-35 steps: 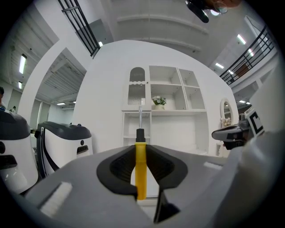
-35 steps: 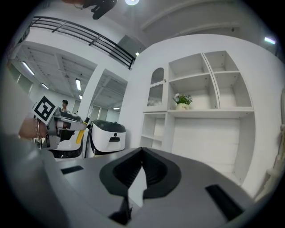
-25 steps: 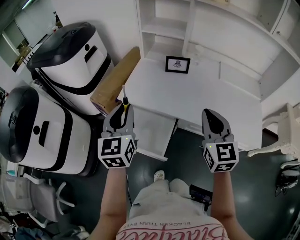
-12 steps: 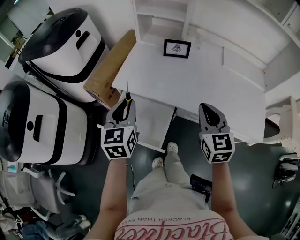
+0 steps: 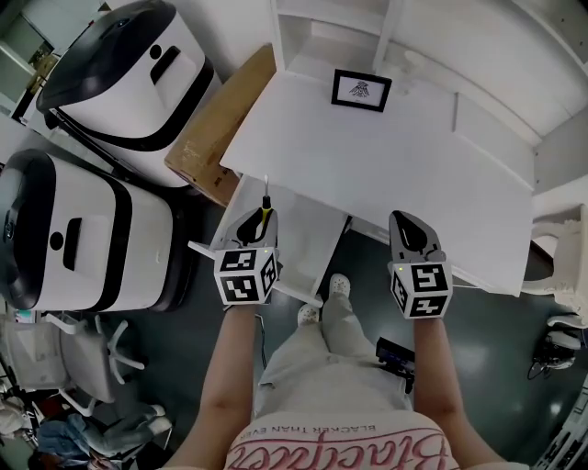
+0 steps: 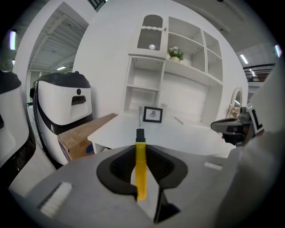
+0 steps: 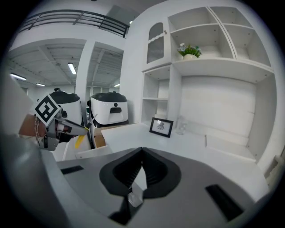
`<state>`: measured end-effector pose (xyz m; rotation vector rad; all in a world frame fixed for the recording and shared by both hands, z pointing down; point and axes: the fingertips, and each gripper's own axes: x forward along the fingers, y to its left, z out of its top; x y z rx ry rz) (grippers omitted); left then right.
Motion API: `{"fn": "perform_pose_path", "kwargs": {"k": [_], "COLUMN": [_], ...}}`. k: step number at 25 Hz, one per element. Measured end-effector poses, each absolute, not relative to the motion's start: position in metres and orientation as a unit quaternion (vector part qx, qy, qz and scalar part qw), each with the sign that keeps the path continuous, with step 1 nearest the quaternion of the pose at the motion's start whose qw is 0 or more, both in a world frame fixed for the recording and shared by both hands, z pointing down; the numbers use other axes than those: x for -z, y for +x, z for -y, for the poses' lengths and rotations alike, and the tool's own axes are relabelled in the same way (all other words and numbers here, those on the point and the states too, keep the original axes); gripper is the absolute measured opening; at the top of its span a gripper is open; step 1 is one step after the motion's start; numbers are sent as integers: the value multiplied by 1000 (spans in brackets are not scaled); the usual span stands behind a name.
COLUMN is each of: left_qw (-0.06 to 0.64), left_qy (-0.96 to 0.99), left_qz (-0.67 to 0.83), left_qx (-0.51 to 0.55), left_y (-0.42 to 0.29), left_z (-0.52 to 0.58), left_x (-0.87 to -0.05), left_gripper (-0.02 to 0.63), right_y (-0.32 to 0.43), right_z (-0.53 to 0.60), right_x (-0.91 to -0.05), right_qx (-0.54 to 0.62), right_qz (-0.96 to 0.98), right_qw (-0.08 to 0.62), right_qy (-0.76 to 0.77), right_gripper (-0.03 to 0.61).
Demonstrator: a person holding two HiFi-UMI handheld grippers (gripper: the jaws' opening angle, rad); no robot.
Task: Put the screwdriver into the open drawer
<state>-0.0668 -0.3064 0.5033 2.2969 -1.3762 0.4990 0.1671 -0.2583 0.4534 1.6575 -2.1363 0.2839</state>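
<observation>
A screwdriver [image 5: 264, 217] with a yellow handle and a thin metal shaft is clamped lengthwise in my left gripper [image 5: 258, 223], its tip pointing away toward the desk. In the left gripper view the jaws are pressed on the yellow handle of the screwdriver [image 6: 140, 167]. The left gripper hangs over the open white drawer [image 5: 303, 248], which juts out under the front edge of the white desk [image 5: 413, 174]. My right gripper [image 5: 410, 231] is held to the right of the drawer, its jaws together with nothing between them [image 7: 141, 153].
Two white-and-black machines [image 5: 83, 229] and a cardboard box [image 5: 216, 128] stand left of the desk. A framed picture [image 5: 361, 90] sits at the desk's back below white shelves [image 5: 340, 27]. A white chair [image 5: 565, 266] is at the right. The person's feet [image 5: 322, 298] are below the drawer.
Both grippers have sunk lower. The left one, still holding the screwdriver, now sits over the open drawer rather than beside the box corner.
</observation>
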Motion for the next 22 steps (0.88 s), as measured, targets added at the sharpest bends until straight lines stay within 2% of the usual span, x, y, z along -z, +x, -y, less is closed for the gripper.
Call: {"fn": "perform_pose_path", "kwargs": {"k": [11, 22], "left_qw": [322, 403], "left_qy": [776, 723], "left_qz": [481, 486], "left_qx": [-248, -281], "left_y": [-58, -58], "left_z": [295, 298], "left_x": [-580, -629], "left_gripper": [81, 81], "right_y": [167, 165], "right_z": [270, 281], "right_x": [-482, -494], "right_qx": [-124, -133], "right_qz": [779, 782], "right_qw": [235, 248], "right_qy": [568, 556], "right_gripper": [6, 6]}}
